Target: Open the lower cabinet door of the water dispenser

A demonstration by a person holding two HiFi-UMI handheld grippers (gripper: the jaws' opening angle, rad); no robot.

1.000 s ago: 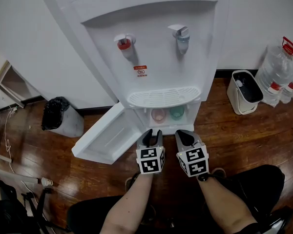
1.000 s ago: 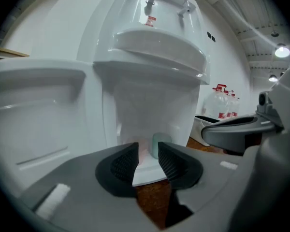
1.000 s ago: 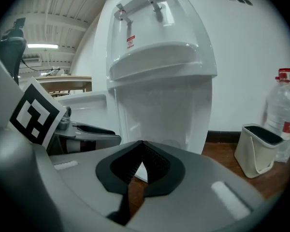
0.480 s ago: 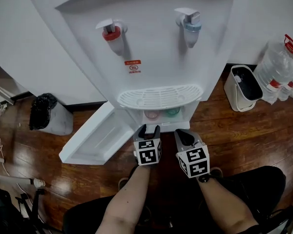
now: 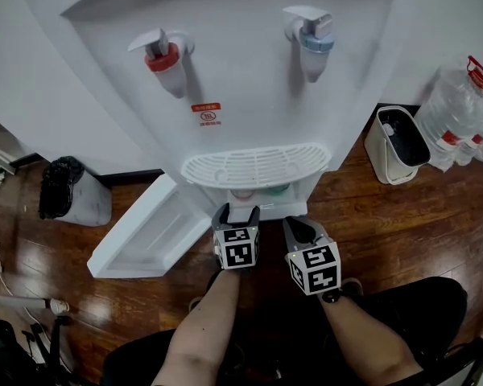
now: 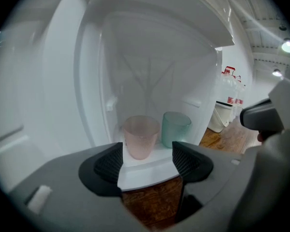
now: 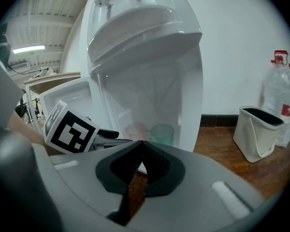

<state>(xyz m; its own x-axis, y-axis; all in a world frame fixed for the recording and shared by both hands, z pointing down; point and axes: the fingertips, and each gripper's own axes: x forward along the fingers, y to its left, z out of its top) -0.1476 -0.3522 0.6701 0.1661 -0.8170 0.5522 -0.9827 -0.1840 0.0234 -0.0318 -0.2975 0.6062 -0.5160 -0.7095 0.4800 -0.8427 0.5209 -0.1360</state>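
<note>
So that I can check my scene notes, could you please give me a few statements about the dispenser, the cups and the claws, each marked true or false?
1. The lower cabinet door stands open. True.
2. The left claw grips the pink cup. False: its jaws are opening with nothing between them, and the cup stands farther in, inside the cabinet.
3. The right claw is shut and empty. True.
4. The green cup lies tipped over. False: it stands upright beside the pink cup.
5. In the head view the white bin stands left of the dispenser. False: it stands at the right.
</note>
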